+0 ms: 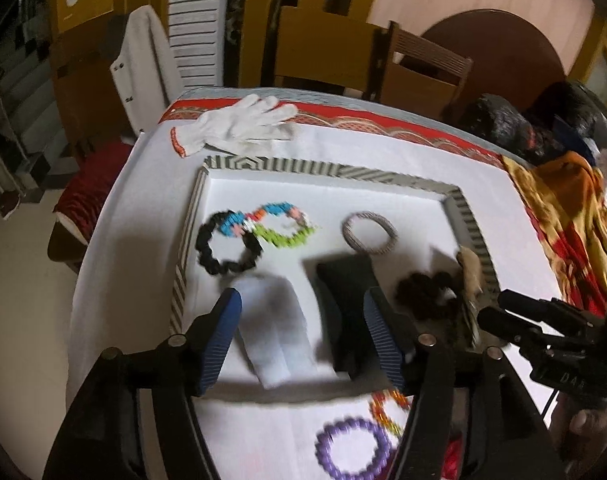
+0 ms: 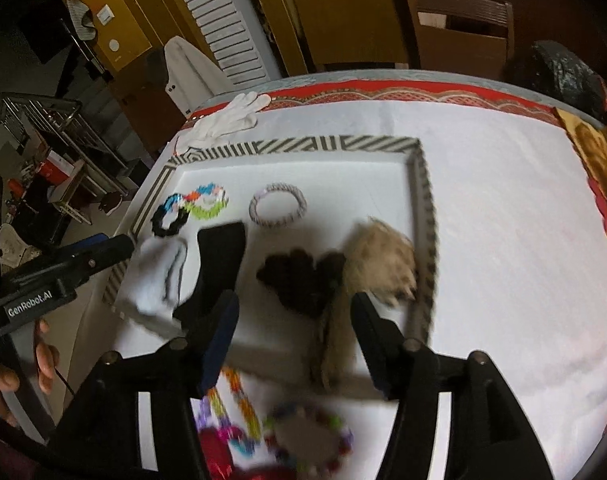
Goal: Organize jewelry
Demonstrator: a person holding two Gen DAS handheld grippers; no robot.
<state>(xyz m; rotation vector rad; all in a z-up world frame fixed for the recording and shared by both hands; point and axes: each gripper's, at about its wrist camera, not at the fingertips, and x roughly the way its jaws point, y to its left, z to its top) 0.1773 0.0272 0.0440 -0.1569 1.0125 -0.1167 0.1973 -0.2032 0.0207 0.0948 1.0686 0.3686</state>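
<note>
A striped-rim tray (image 1: 335,170) (image 2: 303,145) lies on the white cloth. Inside it lie a black beaded bracelet (image 1: 228,249) (image 2: 168,222), a multicolour bracelet (image 1: 282,225) (image 2: 205,202), a grey bangle (image 1: 369,233) (image 2: 277,205), a white stand (image 1: 277,328) (image 2: 159,276), a black stand (image 1: 349,300) (image 2: 219,264), a dark scrunchie (image 1: 425,290) (image 2: 303,278) and a beige furry piece (image 2: 381,264). My left gripper (image 1: 301,340) is open above the two stands. My right gripper (image 2: 295,340) is open above the tray's near edge. A purple bracelet (image 1: 353,450) and an orange one (image 1: 389,408) lie in front of the tray.
A white glove (image 1: 239,126) (image 2: 233,114) lies behind the tray. A patterned cloth (image 1: 563,216) covers the table's right side. More loose colourful bracelets (image 2: 263,424) lie near the front edge. Wooden chairs (image 2: 459,28) stand behind the table.
</note>
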